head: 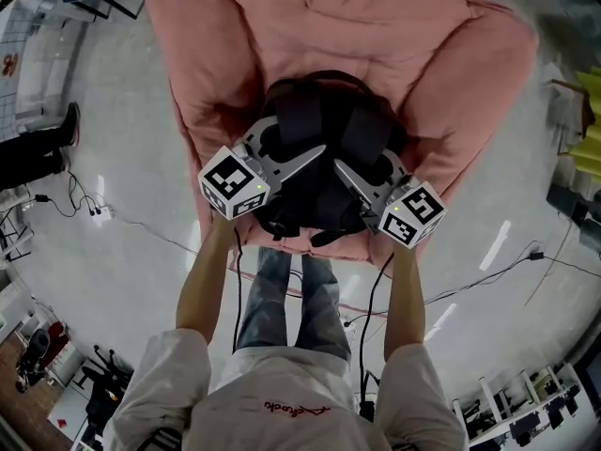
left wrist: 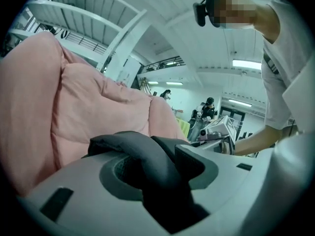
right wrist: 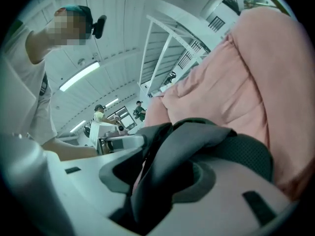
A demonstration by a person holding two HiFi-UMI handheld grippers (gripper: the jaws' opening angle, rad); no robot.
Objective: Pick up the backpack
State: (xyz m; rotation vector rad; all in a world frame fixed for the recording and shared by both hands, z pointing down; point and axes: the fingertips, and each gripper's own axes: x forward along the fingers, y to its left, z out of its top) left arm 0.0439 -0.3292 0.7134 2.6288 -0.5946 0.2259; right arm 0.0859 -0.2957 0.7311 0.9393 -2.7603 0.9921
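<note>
The left gripper (head: 299, 145) reaches in from the pink armchair's (head: 282, 26) front edge. Its jaws stand wide yet are closed on the left strap (head: 299, 120), a thick padded black band that fills the gap between them in the left gripper view (left wrist: 140, 149). The black backpack (head: 324, 97) lies in the middle of the seat, straps facing up, its lower end at the seat's front edge. The right gripper (head: 364, 160) comes in from the same edge, its jaws pressed on the right strap (right wrist: 189, 141), which folds down between them.
</note>
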